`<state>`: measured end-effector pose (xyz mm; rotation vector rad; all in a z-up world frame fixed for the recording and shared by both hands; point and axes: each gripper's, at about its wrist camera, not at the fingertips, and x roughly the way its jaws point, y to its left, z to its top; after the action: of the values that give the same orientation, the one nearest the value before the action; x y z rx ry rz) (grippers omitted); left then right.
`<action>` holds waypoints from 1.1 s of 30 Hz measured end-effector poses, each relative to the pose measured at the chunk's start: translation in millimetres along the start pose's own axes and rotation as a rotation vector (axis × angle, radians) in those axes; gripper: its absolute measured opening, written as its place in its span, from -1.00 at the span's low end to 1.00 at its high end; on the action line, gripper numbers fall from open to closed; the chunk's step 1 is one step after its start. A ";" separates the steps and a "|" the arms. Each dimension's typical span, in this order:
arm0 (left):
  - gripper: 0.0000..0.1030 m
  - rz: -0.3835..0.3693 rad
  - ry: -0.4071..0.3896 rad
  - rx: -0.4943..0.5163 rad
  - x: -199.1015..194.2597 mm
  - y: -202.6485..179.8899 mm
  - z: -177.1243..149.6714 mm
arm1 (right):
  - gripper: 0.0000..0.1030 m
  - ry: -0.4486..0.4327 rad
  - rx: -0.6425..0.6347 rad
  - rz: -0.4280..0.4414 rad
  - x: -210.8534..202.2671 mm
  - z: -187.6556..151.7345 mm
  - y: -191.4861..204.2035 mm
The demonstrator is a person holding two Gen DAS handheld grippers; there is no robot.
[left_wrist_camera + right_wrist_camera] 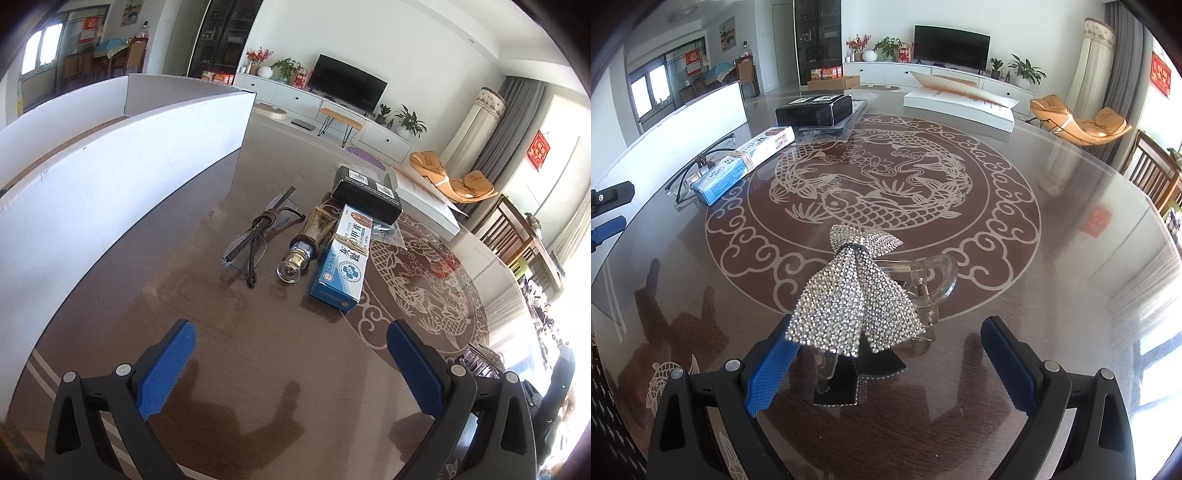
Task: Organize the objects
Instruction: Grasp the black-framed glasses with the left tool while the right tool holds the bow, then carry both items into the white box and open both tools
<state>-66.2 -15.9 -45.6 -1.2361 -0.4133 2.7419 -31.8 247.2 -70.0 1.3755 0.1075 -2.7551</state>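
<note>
Glass tabletop (1052,258) bears rhinestone hair clip (857,295) between the right tool's (886,354) spread fingers.

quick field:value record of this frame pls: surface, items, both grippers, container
surface: round glass table with koi pattern
left hand-held gripper: open, empty, facing the item row
right hand-held gripper: open, rhinestone bow hair clip between its fingers, clip resting on the table
item row: glasses, small bottle, blue-white medicine box, black box
container: white box left of the row, inside not visible
</note>
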 end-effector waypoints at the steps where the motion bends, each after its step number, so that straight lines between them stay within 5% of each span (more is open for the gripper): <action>1: 1.00 0.030 0.001 0.036 4.4 0.6 8.8 | 0.89 0.000 -0.001 -0.001 0.0 -0.1 0.5; 6: 1.00 0.008 0.047 0.007 36.8 21.8 61.2 | 0.89 -0.002 0.002 0.006 -0.1 -0.5 -0.3; 11: 0.57 0.053 0.142 0.121 79.9 12.6 82.0 | 0.89 -0.004 0.012 0.018 -0.2 -0.3 -2.0; 14: 0.13 0.071 0.194 0.158 104.4 9.3 83.2 | 0.89 -0.004 0.012 0.019 -0.2 -0.1 -2.0; 16: -0.55 0.099 0.198 0.172 112.5 8.4 83.1 | 0.89 -0.003 0.011 0.018 -0.5 -0.2 -1.9; 18: -0.78 0.099 0.205 0.191 112.7 5.0 81.3 | 0.89 -0.004 0.011 0.017 -0.6 -0.2 -2.0; 23: -0.79 0.085 0.168 0.202 85.8 7.0 56.9 | 0.89 -0.046 0.071 0.154 -8.6 -1.0 -18.2; 27: -0.79 0.066 0.137 0.185 59.0 18.6 36.1 | 0.89 0.016 0.144 0.206 -5.6 6.5 -31.8; 33: -0.80 -0.001 0.081 0.124 18.8 27.6 30.4 | 0.78 0.052 0.046 0.135 3.0 32.3 -11.5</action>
<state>-100.9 -44.6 -47.9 -1.3090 -0.2317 2.6595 -60.3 255.7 -52.6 1.4098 -0.0449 -2.6286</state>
